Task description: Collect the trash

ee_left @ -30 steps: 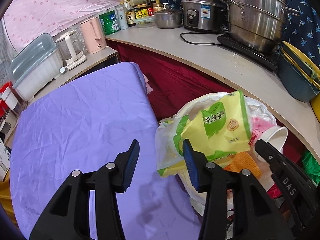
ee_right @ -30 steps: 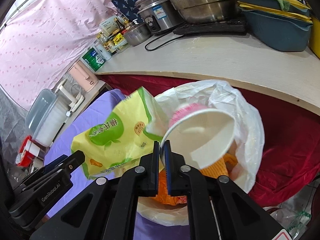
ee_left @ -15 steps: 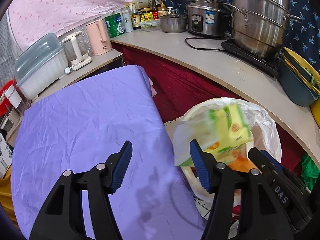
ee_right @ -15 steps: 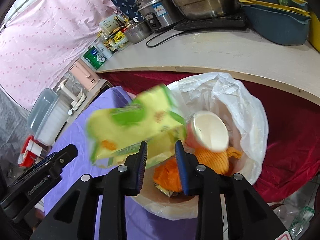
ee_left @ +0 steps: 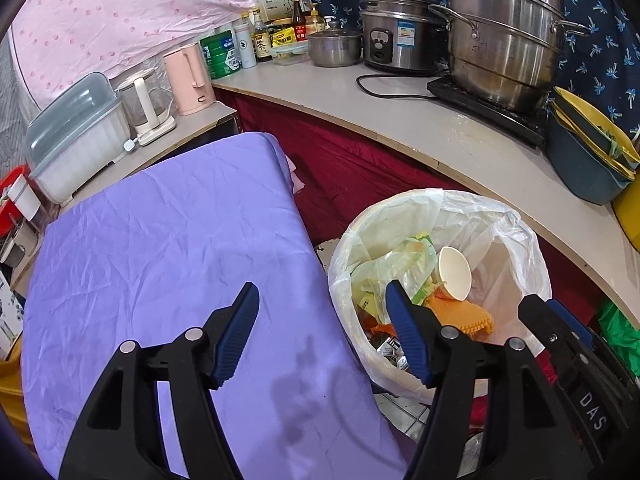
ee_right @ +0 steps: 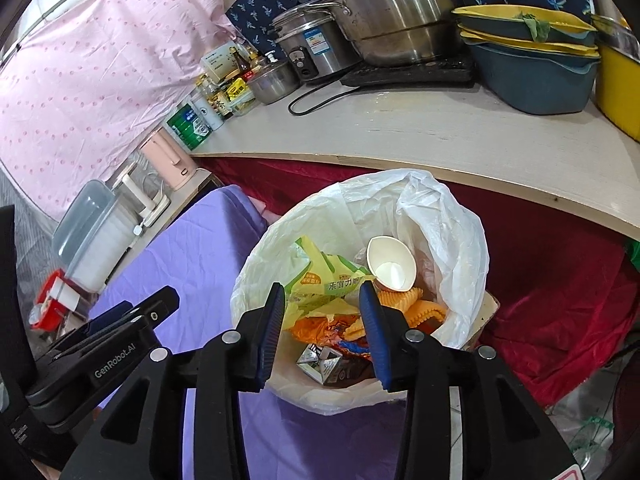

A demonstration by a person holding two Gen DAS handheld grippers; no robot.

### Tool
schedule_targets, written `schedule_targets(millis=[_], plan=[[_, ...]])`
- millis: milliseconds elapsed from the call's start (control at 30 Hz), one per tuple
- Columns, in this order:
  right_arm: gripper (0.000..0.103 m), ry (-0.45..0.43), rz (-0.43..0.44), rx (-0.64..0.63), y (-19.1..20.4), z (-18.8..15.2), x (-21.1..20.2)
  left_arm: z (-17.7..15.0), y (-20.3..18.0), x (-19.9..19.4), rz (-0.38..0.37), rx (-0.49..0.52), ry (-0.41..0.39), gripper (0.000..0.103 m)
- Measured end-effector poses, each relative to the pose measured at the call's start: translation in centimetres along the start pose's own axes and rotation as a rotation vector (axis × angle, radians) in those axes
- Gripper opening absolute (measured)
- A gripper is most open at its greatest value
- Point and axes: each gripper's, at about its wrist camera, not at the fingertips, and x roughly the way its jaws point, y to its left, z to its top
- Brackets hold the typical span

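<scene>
Both tongs stand open and empty: the left tongs (ee_left: 322,318) hang over the edge of the purple-covered table (ee_left: 160,248), their right finger reaching across the rim of the bin, while the right tongs (ee_right: 322,312) hover directly above the bin's mouth. Just beside the table, the bin's white plastic liner (ee_right: 452,240) holds the trash. Inside lie a yellow-green snack bag (ee_right: 328,276), a white paper cup (ee_right: 390,266) tipped on its side touching it, an orange wrapper (ee_right: 416,310) and small crumpled cartons (ee_right: 328,364) lower down.
</scene>
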Motion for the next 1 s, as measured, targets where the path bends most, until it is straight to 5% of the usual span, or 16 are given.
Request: schedule_targets(millis=[233,667,933,1000], plan=[[0.05,-0.001,-0.012,-0.048,1.1,-0.3,-1.1,-0.9,0.3,-1.0,0.018,0.009,-0.01,0.065],[0.077,-0.023,-0.064,-0.147,2.6,-1.8,-4.7,-3.7,1.7,-3.4,0.074,0.005,-0.02,0.088],[0.087,0.003,-0.097,-0.192,3.2,-2.9,-6.2,-5.0,2.5,-4.6,0.087,-0.005,-0.001,0.09],[0.098,0.008,-0.11,-0.206,3.3,-3.2,-6.2,-5.2,2.4,-4.8,0.085,-0.001,0.004,0.09]])
